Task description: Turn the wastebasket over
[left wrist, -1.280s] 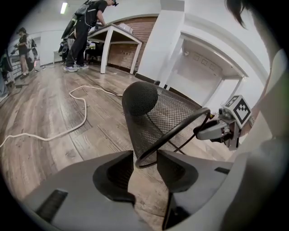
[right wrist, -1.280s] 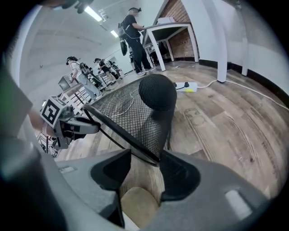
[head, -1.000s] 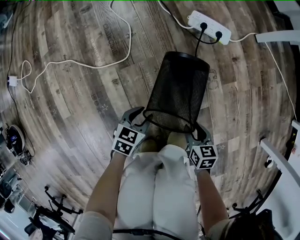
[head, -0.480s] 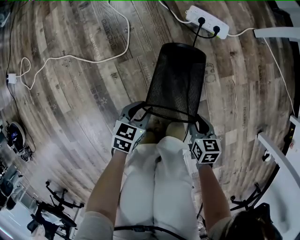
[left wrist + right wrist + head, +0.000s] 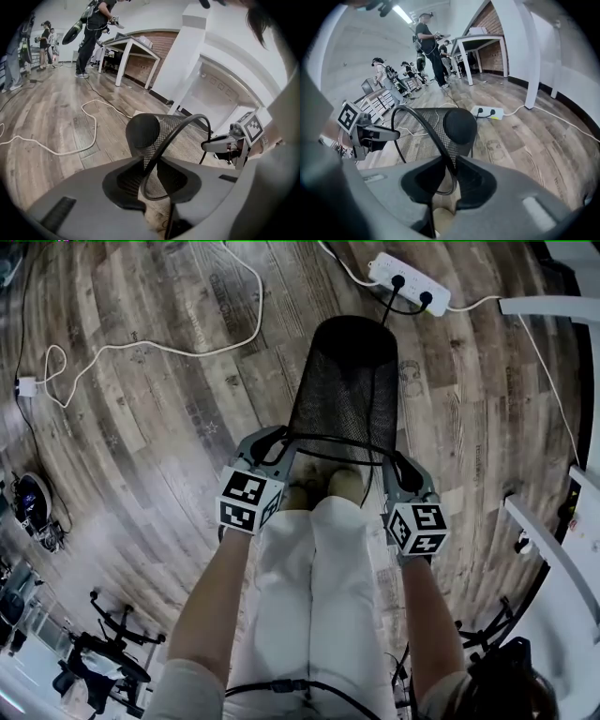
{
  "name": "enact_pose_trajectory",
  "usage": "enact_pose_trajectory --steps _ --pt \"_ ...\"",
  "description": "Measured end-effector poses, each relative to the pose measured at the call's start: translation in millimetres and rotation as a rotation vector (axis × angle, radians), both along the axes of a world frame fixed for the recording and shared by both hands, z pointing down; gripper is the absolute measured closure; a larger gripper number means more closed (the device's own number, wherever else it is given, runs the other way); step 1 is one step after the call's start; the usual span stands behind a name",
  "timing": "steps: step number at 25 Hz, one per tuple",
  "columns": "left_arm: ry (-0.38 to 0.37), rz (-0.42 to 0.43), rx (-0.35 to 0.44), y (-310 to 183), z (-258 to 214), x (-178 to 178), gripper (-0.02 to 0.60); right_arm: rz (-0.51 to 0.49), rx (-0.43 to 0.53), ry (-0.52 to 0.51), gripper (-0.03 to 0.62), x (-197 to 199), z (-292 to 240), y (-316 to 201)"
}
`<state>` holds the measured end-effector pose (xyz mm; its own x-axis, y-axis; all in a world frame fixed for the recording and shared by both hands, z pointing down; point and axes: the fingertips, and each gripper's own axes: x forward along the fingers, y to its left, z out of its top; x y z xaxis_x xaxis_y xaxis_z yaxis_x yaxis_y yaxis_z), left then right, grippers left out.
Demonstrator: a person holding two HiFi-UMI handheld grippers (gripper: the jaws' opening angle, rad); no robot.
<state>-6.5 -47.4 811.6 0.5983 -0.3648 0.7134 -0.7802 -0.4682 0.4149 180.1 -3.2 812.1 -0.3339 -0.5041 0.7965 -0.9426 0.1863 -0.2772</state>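
Both tongs are on the basket rim, one on each side.

Left tongs (image 5: 279,442): in the left gripper view (image 5: 152,180) the wire rim and a strip of mesh run between the jaws. They've just been closing and now pinch the rim.

Right tongs (image 5: 395,465): same in its own view (image 5: 447,180). The rim loops between the jaws, which have just been closing and now clamp it.

Basket (image 5: 347,381): black mesh, lying tilted. Its open end is at the tong tips and its closed base points away, ahead of both tongs. It spans the gap between them, left tongs on the left of the rim and right tongs on the right. The solid round base shows up front in both gripper views (image 5: 143,131) (image 5: 459,124). Can't tell if the base is clear of the floor (image 5: 141,446).

Each gripper view shows the other tongs across the rim: the right tongs (image 5: 229,143) and the left tongs (image 5: 370,133).

Shoes (image 5: 342,486) sit just behind the rim, between the two tongs.

Power strip (image 5: 408,282) lies past the base, ahead of the right tongs, with two black plugs in it. It also shows in the right gripper view (image 5: 487,112).

White cable (image 5: 141,348) runs over the floor ahead and to the outside of the left tongs, well apart from the basket.
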Motion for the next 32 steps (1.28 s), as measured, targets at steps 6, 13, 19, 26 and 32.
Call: enact_pose_trajectory --steps 6,13,19,26,32 --pt "-0.010 -0.053 -0.010 -4 -23 -17 0.503 -0.032 -0.006 -0.025 0.539 -15 -22 -6" --pt "-0.008 -0.099 -0.019 3 -45 -28 0.512 -0.073 -0.019 -0.039 0.549 -22 -42 -4" --pt "0.001 -0.123 -0.030 15 -58 -37 0.526 -0.090 -0.043 -0.056 0.557 -29 -51 7" --pt "-0.019 -0.154 -0.099 34 -60 -48 0.541 -0.029 -0.086 -0.092 0.565 -34 -55 15" --pt "-0.021 -0.191 -0.172 55 -55 -58 0.549 -0.020 -0.157 -0.109 0.565 -42 -46 29"
